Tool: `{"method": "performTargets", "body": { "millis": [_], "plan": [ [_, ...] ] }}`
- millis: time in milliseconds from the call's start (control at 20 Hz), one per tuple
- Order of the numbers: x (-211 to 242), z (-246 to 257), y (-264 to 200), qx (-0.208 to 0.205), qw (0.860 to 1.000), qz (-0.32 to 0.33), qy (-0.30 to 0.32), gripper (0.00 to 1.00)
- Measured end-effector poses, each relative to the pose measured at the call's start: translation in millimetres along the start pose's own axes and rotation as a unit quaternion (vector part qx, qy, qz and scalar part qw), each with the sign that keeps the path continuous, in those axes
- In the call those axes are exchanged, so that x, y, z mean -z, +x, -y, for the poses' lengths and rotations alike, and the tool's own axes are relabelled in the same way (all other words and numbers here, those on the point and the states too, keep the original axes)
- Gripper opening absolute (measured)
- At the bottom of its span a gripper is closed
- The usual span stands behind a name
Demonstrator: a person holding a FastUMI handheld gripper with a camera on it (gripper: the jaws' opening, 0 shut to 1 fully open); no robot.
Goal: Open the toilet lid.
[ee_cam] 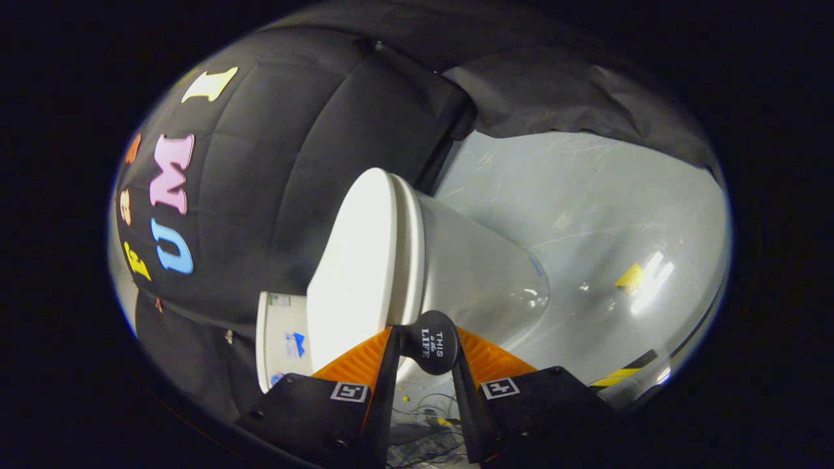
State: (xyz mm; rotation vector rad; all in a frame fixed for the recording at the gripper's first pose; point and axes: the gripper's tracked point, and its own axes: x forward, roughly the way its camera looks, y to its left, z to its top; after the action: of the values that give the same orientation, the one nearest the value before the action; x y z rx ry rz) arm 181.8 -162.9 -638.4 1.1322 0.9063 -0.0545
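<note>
The view is rolled on its side, so the white toilet lies sideways ahead of me. Its lid (355,260) rests flat against the seat (410,241), with the bowl (482,273) beyond the seat. A small black round knob (430,355) sits at the lid's front edge. My gripper (429,342) holds this knob between its fingertips, one finger pressing on each side.
The white tank (280,339) stands behind the lid, against the black cloth wall (260,163). The grey glossy floor (586,195) spreads around the bowl, with a yellow tape mark (629,277) and a yellow-black strip (625,372). Loose cables (423,417) lie below the fingers.
</note>
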Motion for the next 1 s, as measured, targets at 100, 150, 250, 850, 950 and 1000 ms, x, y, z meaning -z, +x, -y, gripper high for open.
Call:
{"method": "performTargets", "body": {
  "millis": [100,150,250,850,950,1000],
  "plan": [
    [-4.1,-0.5,0.1,-0.006,1.0,0.01,0.015,0.48],
    [-7.4,-0.7,-0.5,-0.008,1.0,0.014,0.019,0.48],
    [-8.9,3.1,-11.6,-0.004,1.0,0.002,0.015,0.48],
    [-4.3,-59.4,-34.4,-0.035,0.997,0.015,-0.073,0.08],
    [-4.8,-76.7,-42.5,-0.03,0.996,0.021,-0.08,0.07],
    [-3.0,-83.9,-46.4,-0.022,0.995,0.023,-0.092,0.07]
  ]
}}
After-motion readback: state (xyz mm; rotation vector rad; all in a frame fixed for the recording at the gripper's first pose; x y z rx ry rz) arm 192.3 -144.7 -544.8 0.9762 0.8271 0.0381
